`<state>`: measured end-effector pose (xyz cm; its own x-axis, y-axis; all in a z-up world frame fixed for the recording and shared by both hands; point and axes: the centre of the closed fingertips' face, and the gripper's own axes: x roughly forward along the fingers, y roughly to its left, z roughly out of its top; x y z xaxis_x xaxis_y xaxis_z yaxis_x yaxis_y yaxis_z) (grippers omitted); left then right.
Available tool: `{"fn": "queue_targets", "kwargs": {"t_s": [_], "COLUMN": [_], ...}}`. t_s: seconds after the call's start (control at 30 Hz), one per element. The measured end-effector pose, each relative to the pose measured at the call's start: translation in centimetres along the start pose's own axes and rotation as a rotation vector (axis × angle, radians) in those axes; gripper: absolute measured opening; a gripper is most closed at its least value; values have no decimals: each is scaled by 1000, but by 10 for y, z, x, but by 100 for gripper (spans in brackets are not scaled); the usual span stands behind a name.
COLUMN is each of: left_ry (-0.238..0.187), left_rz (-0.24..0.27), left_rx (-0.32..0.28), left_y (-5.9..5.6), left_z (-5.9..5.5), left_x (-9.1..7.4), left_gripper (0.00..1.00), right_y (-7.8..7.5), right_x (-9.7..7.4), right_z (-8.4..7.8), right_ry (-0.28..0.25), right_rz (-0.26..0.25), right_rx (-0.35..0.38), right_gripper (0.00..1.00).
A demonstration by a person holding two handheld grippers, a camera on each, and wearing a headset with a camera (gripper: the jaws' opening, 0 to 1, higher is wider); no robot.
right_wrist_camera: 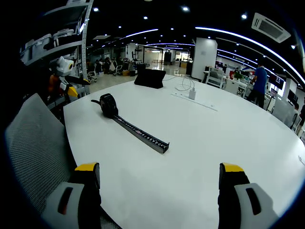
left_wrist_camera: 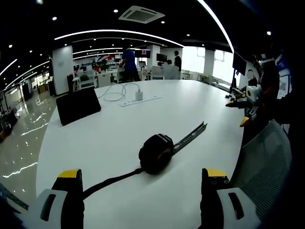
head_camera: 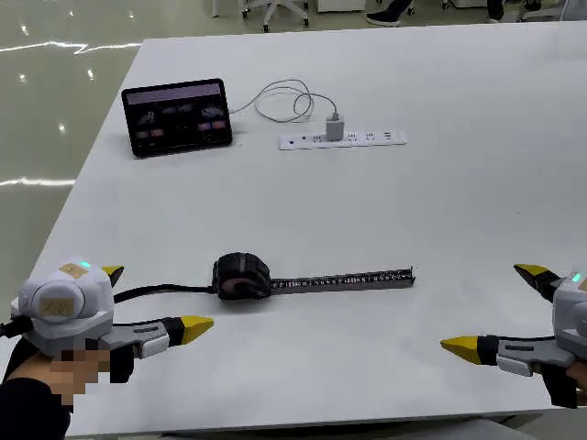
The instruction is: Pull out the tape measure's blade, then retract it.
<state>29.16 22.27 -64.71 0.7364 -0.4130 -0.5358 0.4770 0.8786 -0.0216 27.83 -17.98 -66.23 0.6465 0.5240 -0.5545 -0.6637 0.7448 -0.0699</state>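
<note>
Head view: closest to the person, the left gripper (head_camera: 154, 300) hovers over the near left corner of the white table (head_camera: 477, 183), its yellow-tipped jaws spread wide with nothing between them. The right gripper (head_camera: 495, 309) hangs above the near edge toward the right corner, jaws likewise wide apart and empty. A little further in from the near edge, and nearer the left side, lies the tape measure (head_camera: 241, 276). A black strap (head_camera: 165, 291) trails from its black case toward the left gripper; whether it touches that gripper I cannot tell. The blade (head_camera: 344, 280) is drawn out and lies flat on the top, running roughly parallel to the near edge toward the right, and its hooked end stops well short of the right gripper. In the left gripper view the case sits just ahead, between the open jaws, with the blade leading away from it. In the right gripper view the hooked end is the nearer part and the case lies beyond. Past the middle of the table a white power strip (head_camera: 342, 138) lies flat with a white charger (head_camera: 335, 128) plugged into it. A white cable (head_camera: 284, 101) loops from there toward a dark tablet (head_camera: 177, 115), which stands propped near the left edge toward the far corner, its screen lit.
</note>
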Motion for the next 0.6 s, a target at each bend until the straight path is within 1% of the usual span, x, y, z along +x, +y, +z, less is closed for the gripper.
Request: {"fn": "queue_targets", "kwargs": {"t_s": [0.1, 0.23, 0.3, 0.33, 0.4, 0.5, 0.53, 0.6], "left_ry": [4, 8, -4, -4, 8, 10, 11, 10], "left_rz": [-4, -3, 1, 0, 4, 21, 30, 31], "left_rx": [-6, -9, 0, -3, -10, -22, -31, -52], "left_y": [-1, -3, -5, -7, -10, -13, -14, -18], "left_z": [4, 7, 10, 11, 11, 15, 16, 18], "left_x": [6, 13, 17, 19, 26, 34, 38, 43], "left_gripper": [100, 100, 100, 100, 100, 100, 100, 100], "right_y": [-2, -6, -7, -7, -9, -11, -12, -13], "right_x": [2, 5, 7, 7, 9, 13, 15, 18], "right_z": [1, 4, 3, 4, 5, 8, 8, 8], "right_ry": [13, 23, 36, 42, 49, 56, 57, 66], "right_rz": [20, 32, 49, 56, 65, 74, 83, 91], "right_rx": [-12, -28, -40, -44, -55, -70, -74, -85], "right_gripper": [100, 100, 100, 99, 99, 99, 99, 99]}}
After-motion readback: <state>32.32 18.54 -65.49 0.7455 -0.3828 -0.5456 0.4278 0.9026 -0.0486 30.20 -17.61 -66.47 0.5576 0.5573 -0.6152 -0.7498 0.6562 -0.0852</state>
